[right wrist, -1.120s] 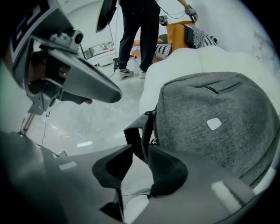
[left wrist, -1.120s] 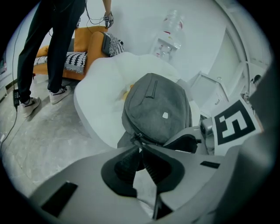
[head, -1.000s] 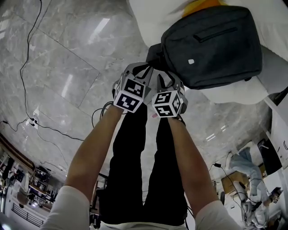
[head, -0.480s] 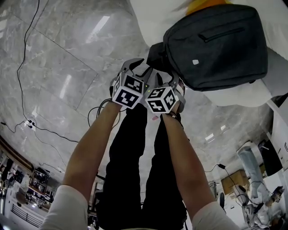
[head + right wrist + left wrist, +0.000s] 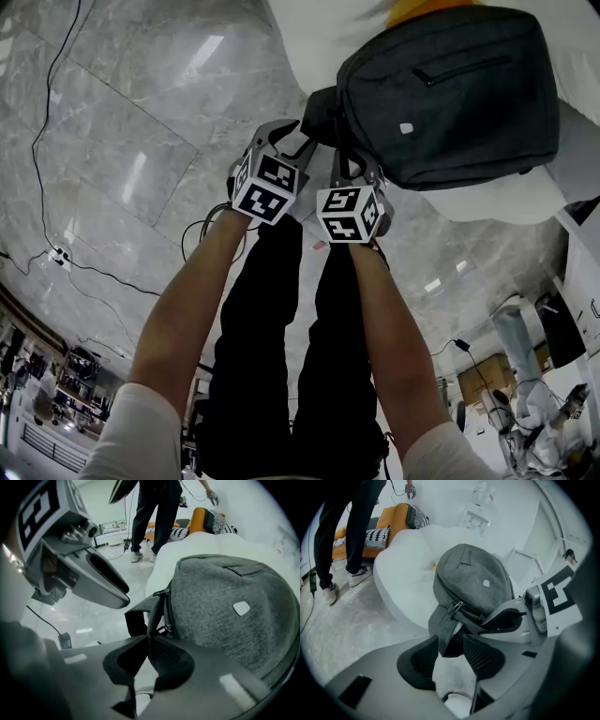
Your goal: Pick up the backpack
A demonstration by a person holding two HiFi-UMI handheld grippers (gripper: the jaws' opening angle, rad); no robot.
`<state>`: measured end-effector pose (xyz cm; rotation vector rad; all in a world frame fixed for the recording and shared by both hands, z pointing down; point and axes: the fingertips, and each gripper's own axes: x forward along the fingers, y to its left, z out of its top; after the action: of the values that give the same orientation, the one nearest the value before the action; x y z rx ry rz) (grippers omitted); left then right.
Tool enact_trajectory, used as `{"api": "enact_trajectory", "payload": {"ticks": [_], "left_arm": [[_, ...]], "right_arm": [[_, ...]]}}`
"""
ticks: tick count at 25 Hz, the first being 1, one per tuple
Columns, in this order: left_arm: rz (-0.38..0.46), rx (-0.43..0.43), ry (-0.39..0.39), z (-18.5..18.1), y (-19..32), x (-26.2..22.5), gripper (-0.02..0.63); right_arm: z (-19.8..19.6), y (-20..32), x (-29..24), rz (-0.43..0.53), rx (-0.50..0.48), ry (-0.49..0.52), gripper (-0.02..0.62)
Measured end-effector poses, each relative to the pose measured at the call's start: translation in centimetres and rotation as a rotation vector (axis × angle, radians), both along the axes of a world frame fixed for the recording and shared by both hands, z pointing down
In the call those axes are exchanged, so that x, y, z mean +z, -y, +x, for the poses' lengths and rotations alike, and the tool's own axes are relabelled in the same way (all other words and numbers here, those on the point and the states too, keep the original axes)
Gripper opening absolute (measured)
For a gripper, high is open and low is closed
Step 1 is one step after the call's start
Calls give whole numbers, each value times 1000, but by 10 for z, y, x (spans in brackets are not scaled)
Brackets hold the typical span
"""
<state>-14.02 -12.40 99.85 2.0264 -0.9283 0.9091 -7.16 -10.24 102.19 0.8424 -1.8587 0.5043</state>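
The right gripper (image 5: 149,639) has just been closing, and its jaws now pinch the thin grey handle loop (image 5: 156,611) that runs down from the zippered top end of the backpack (image 5: 225,611); the loop is clamped between the ribbed pads with no gap showing. The left gripper (image 5: 451,641) has just been opening, and its jaws stand well apart. The broad grey strap (image 5: 443,625) hangs from that same end of the backpack into the space between them and is not squeezed; whether it brushes one pad I cannot tell. Both grippers sit side by side just off the backpack's top end, pointing steeply down at it. The backpack itself lies flat, front pocket up, on a white cushion (image 5: 309,37), its top end overhanging the cushion's edge above the marble floor (image 5: 112,141).
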Motion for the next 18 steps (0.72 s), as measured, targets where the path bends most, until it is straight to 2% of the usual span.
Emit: {"api": "enact_trajectory", "payload": {"ticks": [5, 7, 12, 18], "left_arm": [[-50, -8, -164, 29, 3, -23, 171], [-60, -26, -216, 37, 5, -34, 172], [-90, -72, -287, 49, 6, -61, 173], [-136, -147, -438, 59, 13, -111, 172]], "right_arm": [[2, -1, -31, -34, 33, 157, 32], [3, -2, -44, -36, 33, 186, 31], [3, 2, -81, -29, 32, 263, 30], [13, 11, -137, -8, 6, 344, 29]]}}
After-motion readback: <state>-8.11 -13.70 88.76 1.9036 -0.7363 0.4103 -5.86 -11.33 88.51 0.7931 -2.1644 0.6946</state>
